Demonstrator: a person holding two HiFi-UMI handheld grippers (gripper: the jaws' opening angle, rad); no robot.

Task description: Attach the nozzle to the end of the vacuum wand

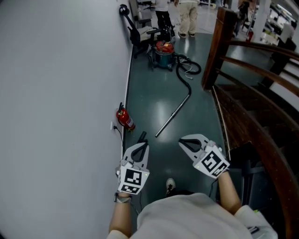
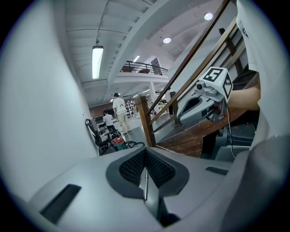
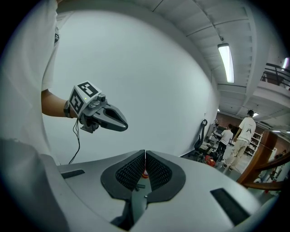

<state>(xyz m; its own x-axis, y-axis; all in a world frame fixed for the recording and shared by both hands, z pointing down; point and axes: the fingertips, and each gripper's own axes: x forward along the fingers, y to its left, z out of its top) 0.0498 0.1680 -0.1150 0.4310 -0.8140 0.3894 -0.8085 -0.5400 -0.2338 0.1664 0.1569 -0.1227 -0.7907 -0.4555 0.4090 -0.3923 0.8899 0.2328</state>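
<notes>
1. The left hand-held gripper (image 1: pixel 143 144) is clenched, its ribbed pads meeting with nothing caught between them.
2. The right hand-held gripper (image 1: pixel 182 142) is clenched as well and holds nothing.
3. Both are held low in front of the person, side by side but well apart, tips pointing forward over the dark green floor (image 1: pixel 154 100).
4. The metal wand (image 1: pixel 173 114) lies flat on that floor ahead of the grippers. It runs diagonally, and its near end is just beyond the left gripper's tip; neither gripper touches it.
5. The wand's far end joins a black hose (image 1: pixel 183 74), which curls back to a red and teal vacuum cleaner (image 1: pixel 163 52) standing farther off near the white wall (image 1: pixel 56 93).
6. A small dark piece shows by the wand's near end, but I cannot tell whether it is the nozzle.
7. A red fire extinguisher (image 1: pixel 125 119) stands against the wall, left of the wand.
8. A wooden stair railing (image 1: pixel 252 70) runs along the right side.
9. Two people (image 1: pixel 187 14) stand far back beyond the vacuum cleaner, near a black office chair (image 1: pixel 139 33).
</notes>
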